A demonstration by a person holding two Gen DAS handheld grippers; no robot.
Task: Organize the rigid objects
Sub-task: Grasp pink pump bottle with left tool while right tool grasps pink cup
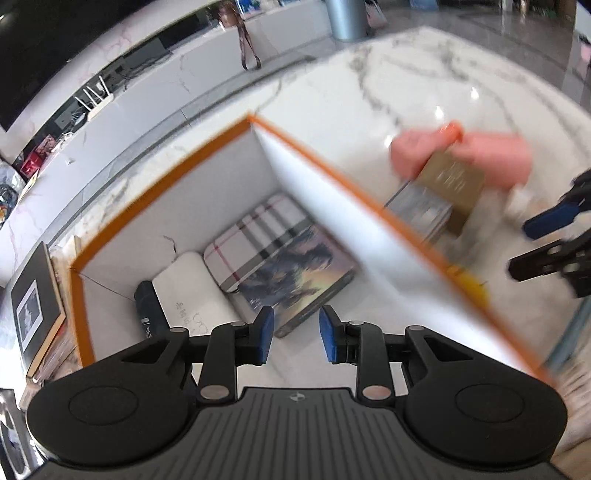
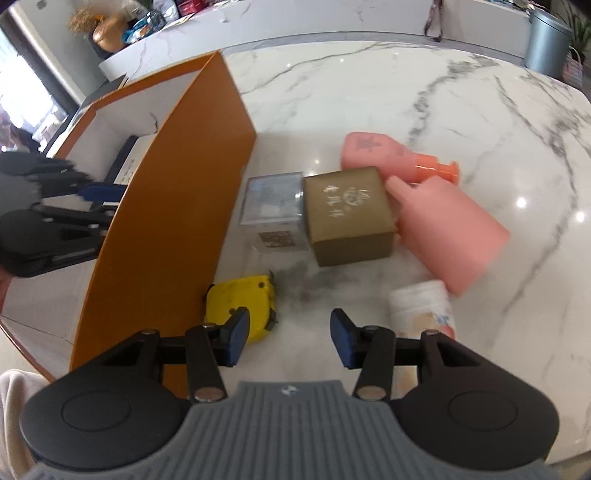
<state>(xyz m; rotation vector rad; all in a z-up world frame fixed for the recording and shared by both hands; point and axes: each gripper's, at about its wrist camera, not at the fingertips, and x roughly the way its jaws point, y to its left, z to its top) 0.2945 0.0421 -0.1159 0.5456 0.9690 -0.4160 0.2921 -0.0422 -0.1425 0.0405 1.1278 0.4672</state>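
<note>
Left tongs (image 1: 296,334): pads apart, nothing between them, poised over the open orange box (image 1: 159,192). Right tongs (image 2: 289,338): pads apart and empty, above bare tabletop (image 2: 369,96) at lower centre of the right wrist view.

Surface: white marble tabletop with grey veining, glossy, with bright glare spots. Room: a long white counter (image 2: 295,22) runs along the top of both views; a grey cylindrical bin (image 2: 546,40) sits at upper right of the right wrist view, and a gold vase (image 2: 109,35) at upper left.

Orange box: white inside, walls upright, occupying the left half of both views. On its floor, in the left wrist view: a plaid case (image 1: 255,243), its long axis running from lower left to upper right; a printed flat box with a sunset picture (image 1: 295,280) just to its lower right; a white rounded case (image 1: 192,295) and a dark slim object (image 1: 146,310) beside it at left.

Outside the box, right wrist view: a clear plastic cube (image 2: 273,206) touching a tan cardboard box (image 2: 349,218) at centre; two pink bottles, the upper one (image 2: 384,151) lying with its cap toward the right, the lower one (image 2: 450,236) blurred, long axis from upper left to lower right. A yellow tape measure (image 2: 240,299) lies near the box wall, partly behind the right tongs' left finger. A white canister (image 2: 424,306) lies at lower right.
</note>
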